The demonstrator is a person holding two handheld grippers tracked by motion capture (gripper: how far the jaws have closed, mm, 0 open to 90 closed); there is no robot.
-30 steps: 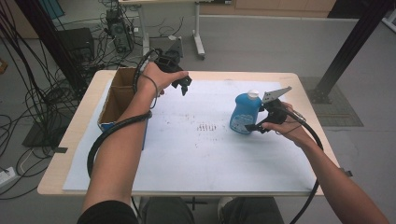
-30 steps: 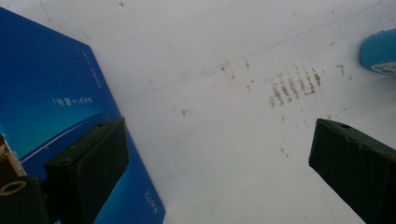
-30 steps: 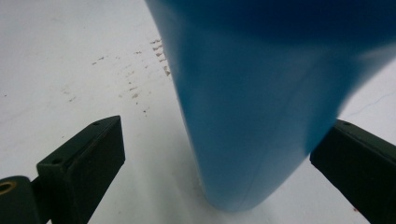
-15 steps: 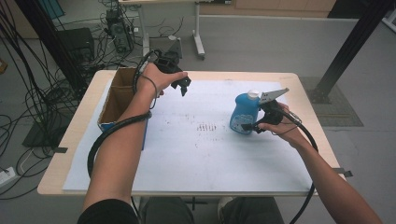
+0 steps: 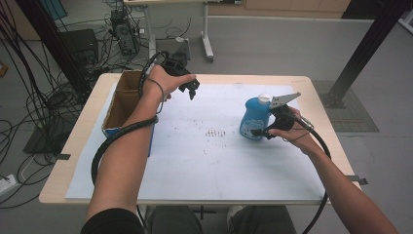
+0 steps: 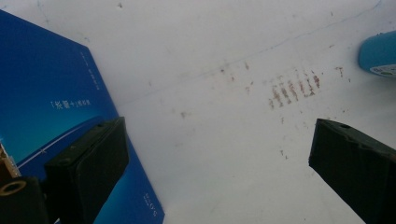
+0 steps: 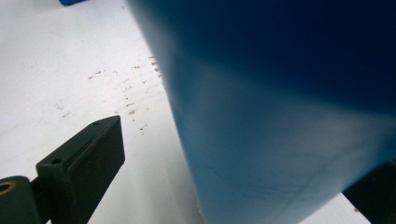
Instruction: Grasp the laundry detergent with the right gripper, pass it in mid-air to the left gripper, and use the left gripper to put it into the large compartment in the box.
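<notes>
A blue bottle [image 5: 253, 121] with a white cap [image 5: 263, 97] stands upright on the right half of the white table top [image 5: 195, 175]. My right gripper [image 5: 269, 130] is at its right side, low on the body. In the right gripper view the bottle [image 7: 289, 93] sits between the jaws of the right gripper [image 7: 240, 158], which is open, with a gap at the left jaw. My left gripper [image 5: 189, 89] hangs open above the table's far left, beside the box. In the left gripper view the left gripper [image 6: 217, 137] has its jaws wide apart with nothing between them.
An open cardboard box [image 5: 122, 105] with blue sides [image 6: 51, 93] stands at the table's left edge. Brown stain marks [image 5: 216, 132] dot the sheet's middle. Cables, a desk frame and a black post crowd the floor beyond the table.
My right gripper has edged left and slightly down, closer around the bottle's base. The bottle stands where it was. The left gripper has barely moved.
</notes>
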